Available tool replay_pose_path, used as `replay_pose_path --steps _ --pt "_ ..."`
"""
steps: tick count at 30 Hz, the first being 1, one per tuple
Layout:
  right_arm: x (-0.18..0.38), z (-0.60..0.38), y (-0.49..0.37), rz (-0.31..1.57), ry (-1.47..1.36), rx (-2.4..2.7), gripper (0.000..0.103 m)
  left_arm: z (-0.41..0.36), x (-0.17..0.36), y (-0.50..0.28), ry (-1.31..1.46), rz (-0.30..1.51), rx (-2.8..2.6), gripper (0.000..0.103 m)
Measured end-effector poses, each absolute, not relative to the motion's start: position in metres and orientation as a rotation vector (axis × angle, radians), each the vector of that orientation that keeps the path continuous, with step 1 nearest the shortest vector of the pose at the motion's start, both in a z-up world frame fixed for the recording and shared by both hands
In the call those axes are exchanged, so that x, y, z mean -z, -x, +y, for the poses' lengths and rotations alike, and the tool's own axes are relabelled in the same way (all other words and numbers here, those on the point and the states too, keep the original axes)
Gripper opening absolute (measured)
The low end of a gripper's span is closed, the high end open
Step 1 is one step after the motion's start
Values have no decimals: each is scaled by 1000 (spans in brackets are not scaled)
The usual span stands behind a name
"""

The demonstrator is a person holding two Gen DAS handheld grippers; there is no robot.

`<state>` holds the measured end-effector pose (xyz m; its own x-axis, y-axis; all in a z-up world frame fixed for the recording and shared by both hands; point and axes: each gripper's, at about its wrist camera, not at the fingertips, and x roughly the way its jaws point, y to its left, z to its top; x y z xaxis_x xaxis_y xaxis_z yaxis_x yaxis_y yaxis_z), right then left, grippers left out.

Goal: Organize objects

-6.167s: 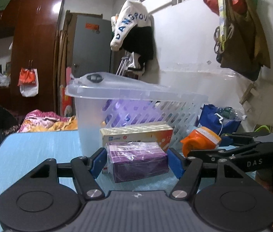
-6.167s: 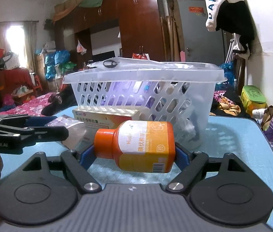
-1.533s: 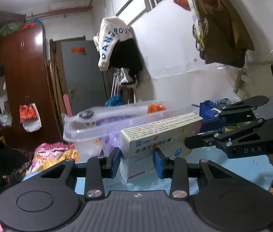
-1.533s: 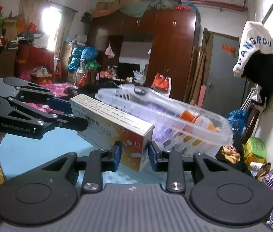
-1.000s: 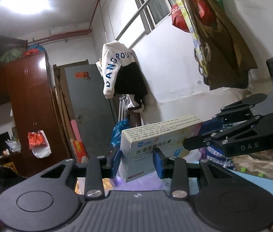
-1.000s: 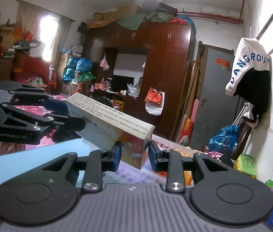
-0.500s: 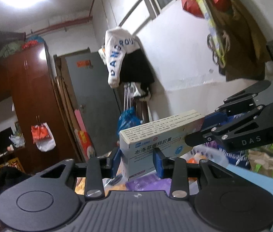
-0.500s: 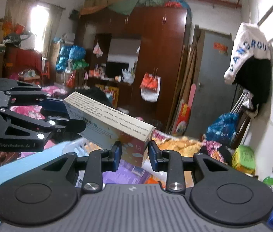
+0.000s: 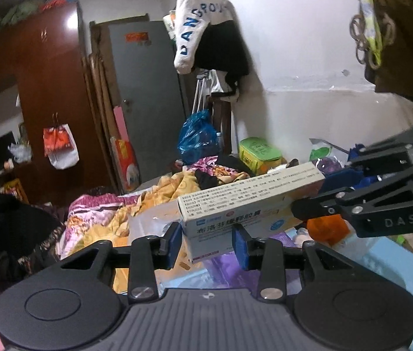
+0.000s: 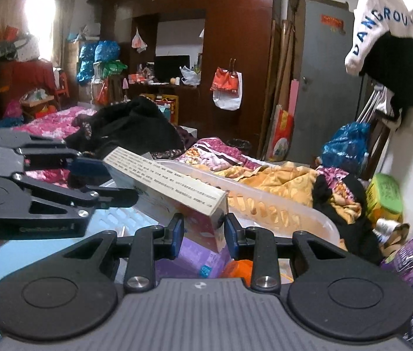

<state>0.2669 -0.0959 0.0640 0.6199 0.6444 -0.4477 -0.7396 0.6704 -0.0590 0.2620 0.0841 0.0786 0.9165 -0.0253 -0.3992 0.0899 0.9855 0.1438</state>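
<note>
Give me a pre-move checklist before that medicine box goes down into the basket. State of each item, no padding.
1. Left gripper closed on the medicine box: ok, pads on one end.
2. Right gripper closed on the other end of the box: ok.
3. Box over the basket: ok, the rim lies behind and below it.
4. Box level: not ok, it tilts between the two grippers.
5. Landing spot free: not ok, a purple box and an orange bottle lie right beneath.
6. Enough room beside them for the box to lie flat: cannot tell, the grippers hide the basket floor.
</note>
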Motion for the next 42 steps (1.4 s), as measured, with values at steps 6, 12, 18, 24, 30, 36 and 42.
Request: replay_pose_path --steps 6,12,18,24,30,36,42 --pt "-72 -105 -265 350 208 -740 61 100 -83 -268 -45 379 26 74" --pt "-68 -134 -250 291 168 -734 85 111 -89 -239 21 301 2 81" --pt "-65 -165 -235 217 87 -728 103 101 -83 -209 -8 252 14 82" --pt "-66 -182 -225 190 -68 -824 103 83 -67 -181 -21 182 24 102" --pt "-67 -179 -205 203 -46 -663 103 64 -57 -169 -17 207 72 103" --pt "-68 -180 -187 182 23 -571 103 51 -67 -157 -51 192 -5 103" --pt "-66 -194 -197 305 -28 -673 103 40 -71 -140 -99 204 -36 103"
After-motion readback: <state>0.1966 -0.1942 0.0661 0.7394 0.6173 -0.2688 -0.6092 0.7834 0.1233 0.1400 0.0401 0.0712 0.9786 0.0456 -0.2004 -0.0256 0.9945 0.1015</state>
